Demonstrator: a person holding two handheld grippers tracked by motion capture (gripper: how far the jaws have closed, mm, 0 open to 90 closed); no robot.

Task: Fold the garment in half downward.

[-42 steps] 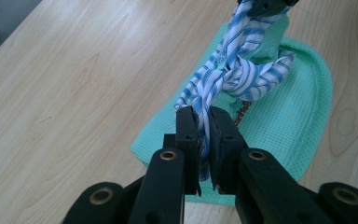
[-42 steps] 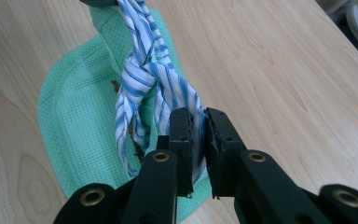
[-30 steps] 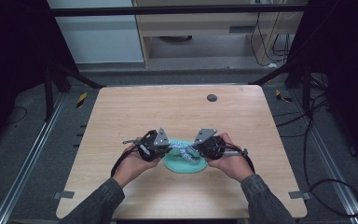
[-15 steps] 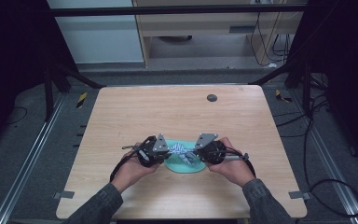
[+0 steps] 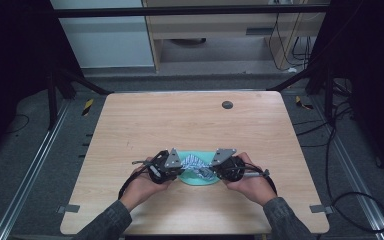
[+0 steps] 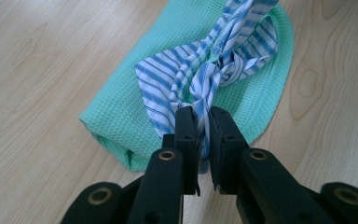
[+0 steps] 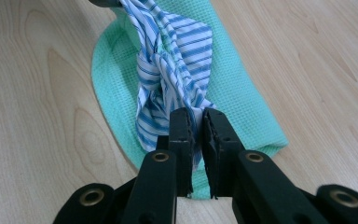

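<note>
On the wooden counter (image 5: 190,125), near its front edge and about in the middle between left and right, lies a mint-green waffle-weave cloth (image 5: 198,177), folded into a rounded, flat bundle. On top of it sits a blue-and-white striped cloth (image 5: 195,162), thin and bunched, which is twisted into a knot over the green one.

The left gripper (image 6: 204,122) is at the left end of the bundle. Its fingers (image 6: 185,128) are clenched on one tail of the striped cloth: in the left gripper view the striped fabric (image 6: 200,79) passes between the two black tips and comes out below them, and from there it rises to the knot. The green cloth (image 6: 121,112) lies under it, flat on the wood, with a folded edge facing the camera.

The right gripper (image 7: 197,120) is at the right end. Its fingers (image 7: 182,126) are also clenched on the striped cloth (image 7: 172,65), on the other tail, with the fabric pinched in the narrow gap between the tips. In this view the green cloth (image 7: 242,102) reaches away along both sides of the striped one.

In the high view the two grippers, left (image 5: 177,172) and right (image 5: 211,172), point toward each other across the bundle, each held from below by a hand, the left hand (image 5: 142,185) and the right hand (image 5: 250,184). A small dark round disc (image 5: 227,104) lies far back on the counter, well apart from the cloths.
</note>
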